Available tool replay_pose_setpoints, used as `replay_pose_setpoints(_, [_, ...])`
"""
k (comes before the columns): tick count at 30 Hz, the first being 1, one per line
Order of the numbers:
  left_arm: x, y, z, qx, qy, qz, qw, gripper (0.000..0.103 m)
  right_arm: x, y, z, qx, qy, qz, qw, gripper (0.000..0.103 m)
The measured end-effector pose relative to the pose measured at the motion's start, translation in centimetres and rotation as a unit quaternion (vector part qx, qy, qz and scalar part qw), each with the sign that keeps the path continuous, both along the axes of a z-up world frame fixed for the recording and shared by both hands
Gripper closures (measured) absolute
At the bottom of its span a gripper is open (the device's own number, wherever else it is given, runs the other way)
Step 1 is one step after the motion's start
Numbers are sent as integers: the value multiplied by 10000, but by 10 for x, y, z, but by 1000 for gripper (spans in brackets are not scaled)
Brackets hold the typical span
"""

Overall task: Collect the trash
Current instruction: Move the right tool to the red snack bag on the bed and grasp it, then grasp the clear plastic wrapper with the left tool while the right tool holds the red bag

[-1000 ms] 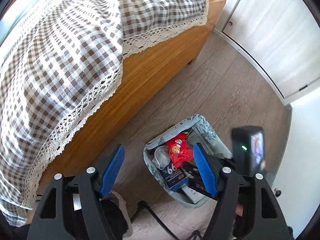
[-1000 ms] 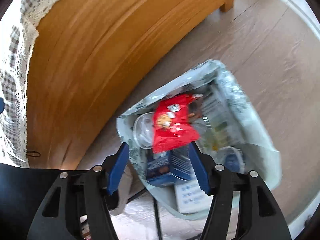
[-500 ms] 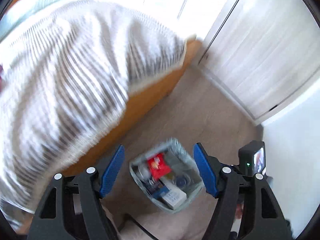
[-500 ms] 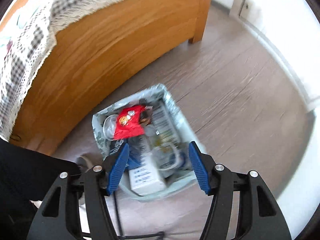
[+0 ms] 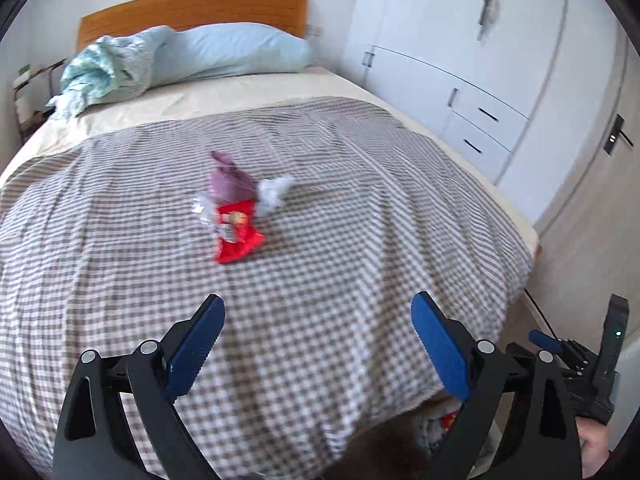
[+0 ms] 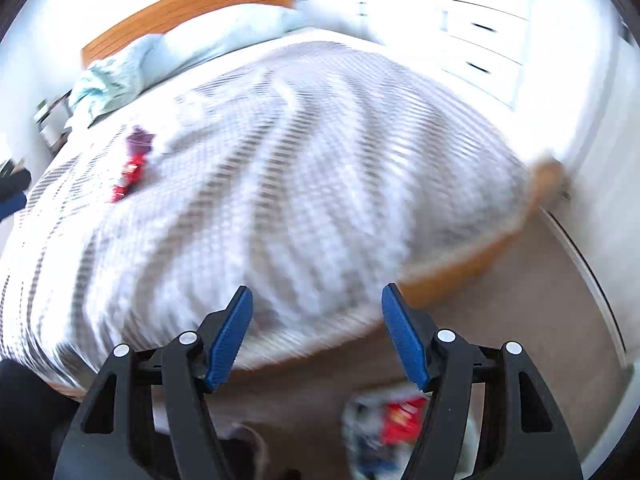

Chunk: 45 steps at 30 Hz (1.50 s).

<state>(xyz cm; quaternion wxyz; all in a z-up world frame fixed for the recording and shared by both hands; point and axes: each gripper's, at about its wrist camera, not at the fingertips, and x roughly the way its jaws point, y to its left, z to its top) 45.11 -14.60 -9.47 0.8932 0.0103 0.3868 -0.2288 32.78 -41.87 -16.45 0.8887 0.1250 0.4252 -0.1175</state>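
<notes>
Small trash lies grouped mid-bed: a red snack wrapper (image 5: 236, 234), a purple bag (image 5: 230, 180), a white crumpled tissue (image 5: 274, 192) and clear plastic (image 5: 202, 208). My left gripper (image 5: 317, 304) hangs over the near part of the checked blanket (image 5: 360, 220), well short of them; its jaws are opening, with nothing between. My right gripper (image 6: 317, 292) is over the bed's foot edge, its jaws also opening and empty. There the red wrapper (image 6: 128, 178) and purple bag (image 6: 139, 142) sit far left. The lined trash bin (image 6: 384, 428) shows blurred on the floor below.
Pale blue pillows (image 5: 224, 52) and a wooden headboard (image 5: 192, 8) stand at the far end of the bed. White wardrobe doors and drawers (image 5: 460, 80) run along the right wall. A strip of wood floor (image 6: 520, 300) lies between bed and wardrobe.
Both views have swung up from the trash bin on the floor to the top of the bed. The left jaws stand wider apart than before.
</notes>
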Motion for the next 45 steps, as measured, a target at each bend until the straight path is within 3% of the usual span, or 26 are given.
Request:
replay_pose_setpoints(3, [27, 39, -2, 270, -281, 442, 9983, 12, 50, 38, 6, 387, -87, 317, 9987, 39])
replay_pose_setpoints(5, [46, 69, -9, 249, -337, 753, 9963, 12, 82, 61, 5, 756, -120, 467, 9960, 39])
replay_pose_setpoints(7, [63, 95, -20, 291, -276, 1285, 9909, 12, 115, 86, 3, 936, -139, 591, 9938, 39])
replay_pose_setpoints(9, [77, 116, -34, 105, 54, 1566, 9876, 12, 150, 110, 3, 954, -126, 615, 9935, 39])
replay_pose_setpoints(11, [86, 129, -44, -55, 337, 1598, 9866, 12, 178, 128, -5, 1069, -78, 549, 9927, 39])
replay_pose_setpoints(15, [94, 138, -50, -139, 341, 1531, 9875, 12, 217, 140, -24, 1478, -55, 273, 9886, 39])
replay_pose_setpoints(22, [116, 151, -67, -501, 753, 1541, 9839, 12, 261, 144, -49, 1520, 132, 83, 9883, 39])
replay_pose_setpoints(24, [120, 152, -72, -553, 810, 1484, 9841, 12, 266, 147, -54, 1639, 175, 140, 9862, 55])
replay_pose_setpoints(25, [122, 151, -75, -546, 829, 1461, 9843, 12, 267, 149, -55, 1676, 208, 213, 9854, 82])
replay_pose_setpoints(26, [124, 150, -77, -518, 859, 1468, 9841, 12, 265, 151, -52, 1600, 188, 191, 9868, 96])
replay_pose_setpoints(30, [131, 146, -91, -442, 1044, 1552, 9813, 12, 248, 158, -13, 1331, -291, 472, 9895, 98])
replay_pose_setpoints(33, [130, 136, -93, -440, 966, 1378, 9848, 12, 224, 161, 31, 378, -854, 535, 9942, 98])
replay_pose_setpoints(35, [126, 127, -95, -306, 838, 1204, 9887, 12, 212, 153, 48, 63, -1052, 447, 9934, 98])
replay_pose_setpoints(38, [137, 113, -98, -344, 849, 1131, 9893, 12, 200, 122, 51, 403, -1110, 284, 9926, 98])
replay_pose_setpoints(42, [192, 78, -97, -154, 976, 1086, 9892, 13, 204, 98, 47, 751, -1179, 48, 9902, 98])
replay_pose_setpoints(45, [231, 50, -117, -229, 1423, 914, 9853, 14, 205, 92, 46, 870, -1214, 7, 9888, 98])
